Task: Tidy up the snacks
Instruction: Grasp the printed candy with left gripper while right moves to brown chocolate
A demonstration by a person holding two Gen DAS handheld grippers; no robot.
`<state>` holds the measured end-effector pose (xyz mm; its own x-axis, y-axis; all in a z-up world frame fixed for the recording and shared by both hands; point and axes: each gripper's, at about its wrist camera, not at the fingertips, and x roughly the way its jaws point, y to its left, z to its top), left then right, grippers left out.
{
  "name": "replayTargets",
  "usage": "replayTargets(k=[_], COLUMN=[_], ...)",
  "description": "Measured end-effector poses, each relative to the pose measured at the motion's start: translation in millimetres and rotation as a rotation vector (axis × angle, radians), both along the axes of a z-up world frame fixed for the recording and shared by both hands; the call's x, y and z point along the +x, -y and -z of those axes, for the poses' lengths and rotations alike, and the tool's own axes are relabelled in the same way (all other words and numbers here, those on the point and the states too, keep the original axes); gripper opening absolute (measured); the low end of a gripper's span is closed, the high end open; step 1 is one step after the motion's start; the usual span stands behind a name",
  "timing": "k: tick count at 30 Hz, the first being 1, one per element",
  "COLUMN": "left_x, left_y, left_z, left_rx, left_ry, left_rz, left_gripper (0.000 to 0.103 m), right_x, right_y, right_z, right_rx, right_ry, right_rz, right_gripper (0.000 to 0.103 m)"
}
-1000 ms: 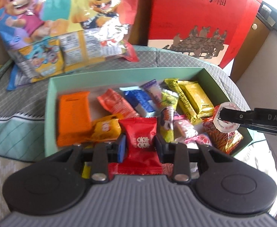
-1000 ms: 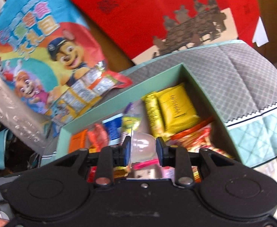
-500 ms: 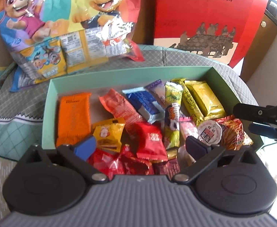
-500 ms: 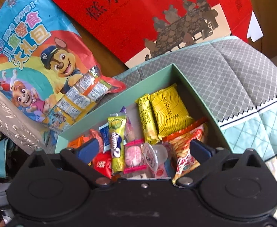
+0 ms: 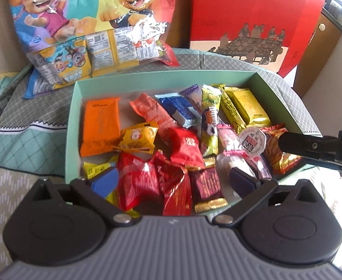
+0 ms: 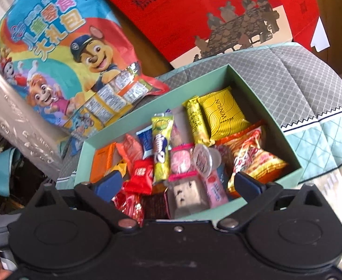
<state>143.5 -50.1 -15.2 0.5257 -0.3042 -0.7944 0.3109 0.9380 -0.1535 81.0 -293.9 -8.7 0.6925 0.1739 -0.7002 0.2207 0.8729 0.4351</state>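
Red packet [image 5: 187, 148] and jelly cup [image 6: 203, 161] now released into box [image 5: 147, 78], just beyond both spread-wide claws [image 5: 173, 182] [image 6: 179, 185].

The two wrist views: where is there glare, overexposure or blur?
Left wrist view: white glare breaks up the glossy cartoon-dog snack bag, and the upper right corner is blown out; the pale green cardboard box stays sharp. Right wrist view: the lower right edge is smeared and washed out, and straight box edges bow from the fisheye.

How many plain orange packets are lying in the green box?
1: the flat orange packet lies at the left end of the green box, beside the small yellow candy. Others may be buried beneath the pile.
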Motion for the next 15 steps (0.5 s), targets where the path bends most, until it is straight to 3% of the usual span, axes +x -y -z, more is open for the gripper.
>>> replayTargets(k=[9, 15], left_x=[-36.5, -64.1], left_y=[-23.6, -45.0], left_z=[-0.7, 17.8], left_rx=[0.009, 0.044], left_ry=[-0.001, -0.032], left_rz=[-0.002, 0.007], left_gripper=[0.103, 0.103], right_x=[-25.6, -36.8], right_y=[-14.9, -32.8], right_z=[-3.4, 7.4], right_rx=[0.032, 0.033], right_ry=[-0.003, -0.037], right_rz=[-0.064, -0.126], right_gripper=[0.103, 0.103])
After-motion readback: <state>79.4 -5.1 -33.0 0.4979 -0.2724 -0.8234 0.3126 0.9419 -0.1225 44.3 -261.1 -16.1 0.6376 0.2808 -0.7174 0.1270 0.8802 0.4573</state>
